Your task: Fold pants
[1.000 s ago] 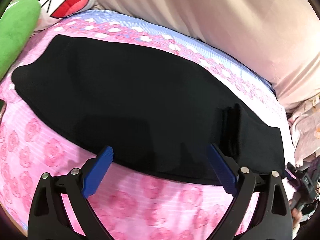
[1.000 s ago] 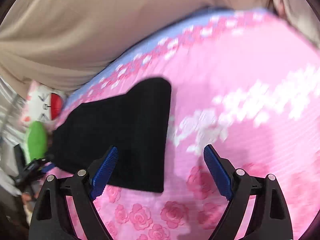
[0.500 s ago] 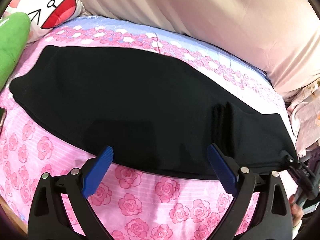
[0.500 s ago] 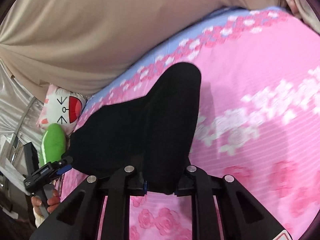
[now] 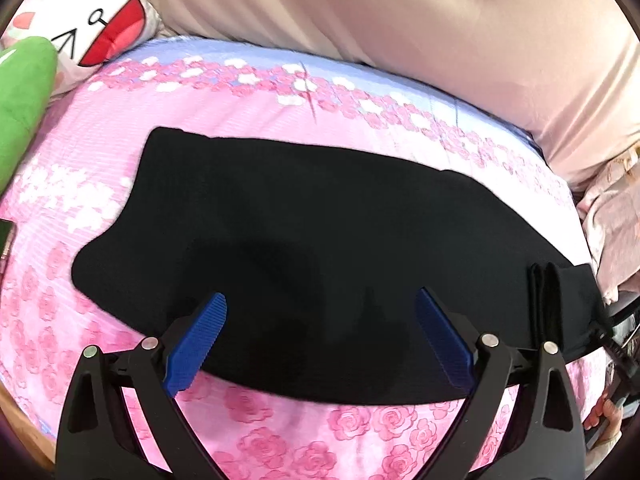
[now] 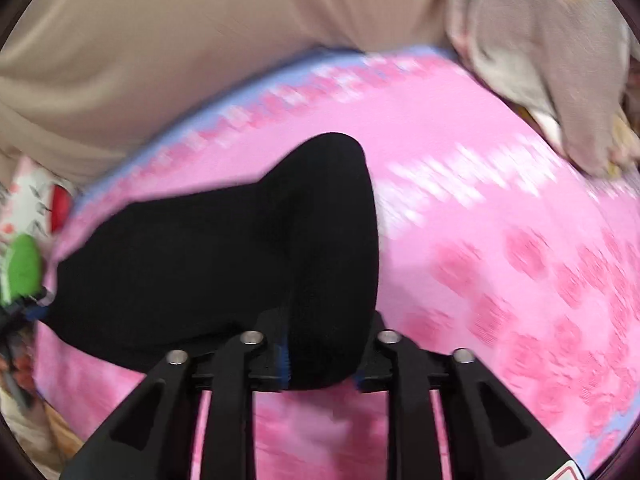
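Note:
Black pants (image 5: 320,232) lie flat lengthwise on a pink rose-print bed sheet (image 5: 100,136). My left gripper (image 5: 320,336) is open, its blue pads (image 5: 200,340) just over the pants' near edge, holding nothing. My right gripper (image 6: 320,364) is shut on the end of the pants (image 6: 240,256) and lifts it into a hump off the sheet (image 6: 500,240). In the left wrist view that gripper (image 5: 608,340) shows at the far right, at the bunched end of the pants.
A beige curtain (image 5: 400,20) hangs behind the bed. A cartoon-face pillow (image 5: 92,20) and a green plush (image 5: 20,96) lie at the bed's left end. A crumpled pale blanket (image 6: 540,40) lies at the right end.
My right gripper closed on the pants' end and has lifted and carried it, so the pants look shorter. My left gripper stayed open and drew back a little.

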`<state>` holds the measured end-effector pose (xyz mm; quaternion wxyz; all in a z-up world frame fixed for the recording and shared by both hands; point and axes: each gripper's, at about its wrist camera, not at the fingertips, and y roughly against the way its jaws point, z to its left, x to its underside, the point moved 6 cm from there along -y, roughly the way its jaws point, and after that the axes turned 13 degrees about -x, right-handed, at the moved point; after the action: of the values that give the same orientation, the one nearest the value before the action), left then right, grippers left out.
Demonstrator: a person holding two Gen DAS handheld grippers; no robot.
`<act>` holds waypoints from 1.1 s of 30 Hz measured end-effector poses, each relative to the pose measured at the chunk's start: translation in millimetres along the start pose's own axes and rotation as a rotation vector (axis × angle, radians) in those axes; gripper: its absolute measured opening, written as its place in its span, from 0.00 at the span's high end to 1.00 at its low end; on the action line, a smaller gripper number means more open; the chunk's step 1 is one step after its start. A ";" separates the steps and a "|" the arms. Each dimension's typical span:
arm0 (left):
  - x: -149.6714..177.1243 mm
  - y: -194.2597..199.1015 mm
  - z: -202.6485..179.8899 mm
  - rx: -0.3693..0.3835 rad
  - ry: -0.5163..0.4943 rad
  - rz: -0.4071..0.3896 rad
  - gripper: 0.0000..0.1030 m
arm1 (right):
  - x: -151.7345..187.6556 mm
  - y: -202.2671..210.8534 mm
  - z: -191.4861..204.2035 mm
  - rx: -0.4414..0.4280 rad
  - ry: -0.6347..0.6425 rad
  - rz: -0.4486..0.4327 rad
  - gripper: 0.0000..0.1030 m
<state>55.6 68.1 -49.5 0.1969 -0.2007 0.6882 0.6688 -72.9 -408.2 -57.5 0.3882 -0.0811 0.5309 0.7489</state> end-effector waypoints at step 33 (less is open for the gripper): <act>11.2 31.3 100.4 0.075 0.208 -0.063 0.07 | 7.7 -111.9 251.8 -0.284 0.312 0.073 0.54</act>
<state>29.6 169.1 -32.0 0.1529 -0.2832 0.7227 0.6117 69.8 -173.2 -37.0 0.2586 -0.2306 0.4764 0.8081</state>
